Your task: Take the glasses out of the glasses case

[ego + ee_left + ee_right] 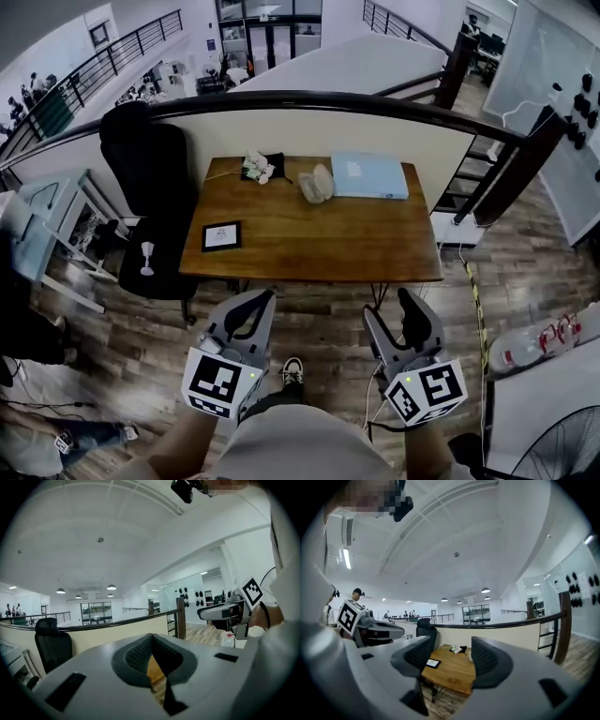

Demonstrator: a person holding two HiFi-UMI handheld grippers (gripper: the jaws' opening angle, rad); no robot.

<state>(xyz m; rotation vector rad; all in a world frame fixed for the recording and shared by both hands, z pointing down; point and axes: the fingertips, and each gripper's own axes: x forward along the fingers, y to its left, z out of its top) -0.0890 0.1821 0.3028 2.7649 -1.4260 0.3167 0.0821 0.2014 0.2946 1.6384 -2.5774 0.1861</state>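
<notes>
Well short of the desk (pixel 309 246), my left hand-held gripper (pixel 259 301) is clenched empty, my right hand-held gripper (pixel 389 307) released; glasses and case too distant to judge.

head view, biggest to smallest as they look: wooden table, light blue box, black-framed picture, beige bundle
1. wooden table
2. light blue box
3. black-framed picture and beige bundle: they look about the same size, so they are not ranked.

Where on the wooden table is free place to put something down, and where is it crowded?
The front strip of the table is bare, from the black frame at the left to the right edge; the middle is free too. The back edge is crowded: black pouch, pale case, light blue box.
</notes>
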